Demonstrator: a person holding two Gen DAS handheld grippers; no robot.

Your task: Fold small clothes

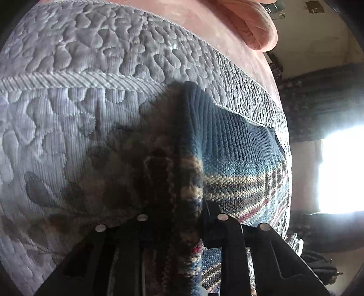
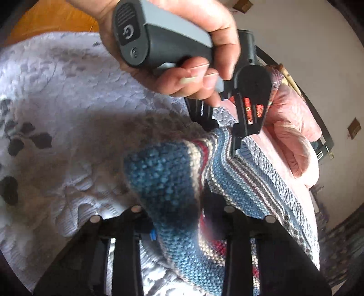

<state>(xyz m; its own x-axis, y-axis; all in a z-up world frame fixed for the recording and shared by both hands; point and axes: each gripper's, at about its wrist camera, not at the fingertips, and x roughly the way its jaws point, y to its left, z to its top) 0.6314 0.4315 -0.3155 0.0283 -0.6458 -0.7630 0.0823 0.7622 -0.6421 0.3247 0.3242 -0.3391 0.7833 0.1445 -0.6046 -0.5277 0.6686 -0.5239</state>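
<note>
A small knitted garment [image 1: 238, 159], blue with cream, red and grey stripes, is held up over a grey quilted bedspread [image 1: 68, 113]. My left gripper [image 1: 184, 198] is shut on a bunched edge of it, and the knit stretches away to the right. In the right wrist view the same garment [image 2: 238, 182] hangs between both grippers. My right gripper [image 2: 177, 214] is shut on a blue fold at its near end. A hand [image 2: 182, 79] holds the left gripper [image 2: 236, 145], which pinches the far striped edge.
The bedspread [image 2: 68, 91] covers the bed, with dark leaf patterns on its left side. A pink blanket [image 1: 250, 22] lies bunched at the far side [image 2: 293, 136]. A bright window [image 1: 341, 170] glares on the right. An orange wooden surface [image 2: 52, 20] shows beyond the bed.
</note>
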